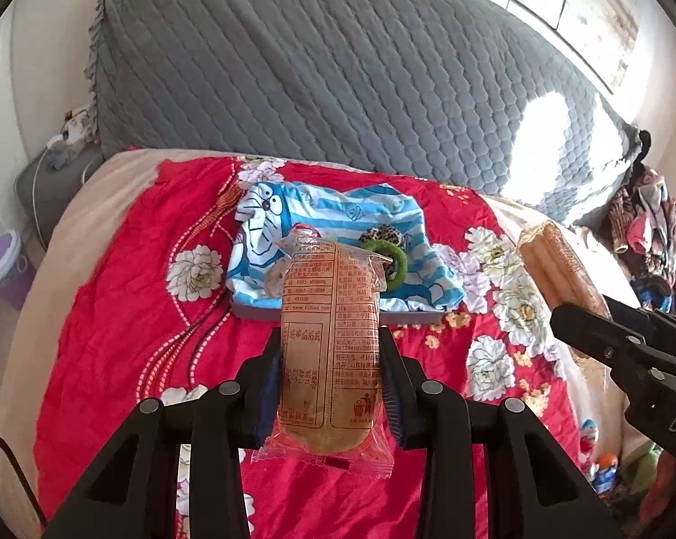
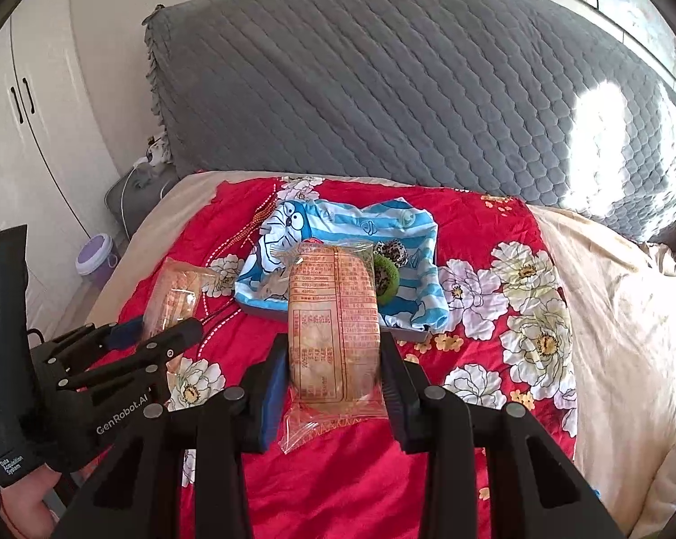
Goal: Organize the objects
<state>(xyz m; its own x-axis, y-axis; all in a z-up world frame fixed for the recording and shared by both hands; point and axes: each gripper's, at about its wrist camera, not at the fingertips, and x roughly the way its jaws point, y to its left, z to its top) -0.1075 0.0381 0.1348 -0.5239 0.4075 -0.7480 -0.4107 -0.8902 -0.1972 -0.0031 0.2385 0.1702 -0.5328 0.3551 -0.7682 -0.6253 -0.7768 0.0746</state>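
A: We have a wrapped bread packet in each gripper. The left gripper (image 1: 333,359) has its jaws clamped on one snack packet (image 1: 329,341), held above the red floral quilt (image 1: 126,296).

B: And our right gripper (image 2: 335,359) is clamped the same way on a second packet (image 2: 333,328).

A: Ahead of both lies the grey tray lined with Doraemon cloth (image 1: 338,220); a green hair tie (image 1: 388,260) and a leopard-print scrunchie (image 1: 380,236) already sit in it.

B: So we judge the task partly done: both packets are picked up, neither is placed yet.
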